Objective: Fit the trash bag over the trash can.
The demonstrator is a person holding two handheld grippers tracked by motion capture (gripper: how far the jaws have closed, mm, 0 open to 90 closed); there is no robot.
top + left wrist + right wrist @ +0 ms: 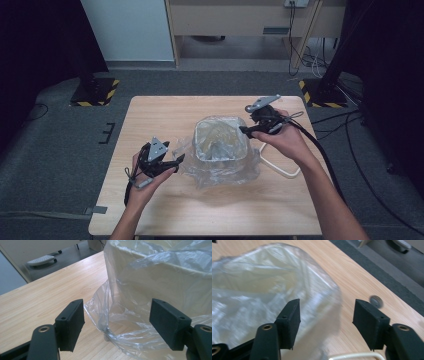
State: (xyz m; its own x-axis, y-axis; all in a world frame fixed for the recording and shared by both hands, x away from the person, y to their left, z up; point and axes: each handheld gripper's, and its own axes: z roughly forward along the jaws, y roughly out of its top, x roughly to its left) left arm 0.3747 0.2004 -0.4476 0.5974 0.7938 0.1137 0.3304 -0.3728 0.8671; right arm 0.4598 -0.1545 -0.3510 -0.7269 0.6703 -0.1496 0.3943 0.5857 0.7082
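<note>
Room: grey carpet floor around my wooden worktop (165,210), dark stands with yellow-black feet beyond its far corners.
Bin: a small pale bin (221,140) stands near the middle of the worktop, upright, lined with a clear plastic bag (220,172).
Bag: its loose skirt spills over the rim and lies crumpled on the wood on the near side of the bin and to its left.
Handle: a white loop (281,167) lies flat, just right of the bin.
Left gripper (175,161): I hold it low, left of the bin; jaws spread, with the bag's edge (105,315) between them, pads not pressing on it.
Right gripper (244,131): at the bin's far right corner, above the rim; jaws spread, nothing pinched; the picture there is blurred.
Coin-like disc (376,301): on the wood beyond the right jaws, blurred.
</note>
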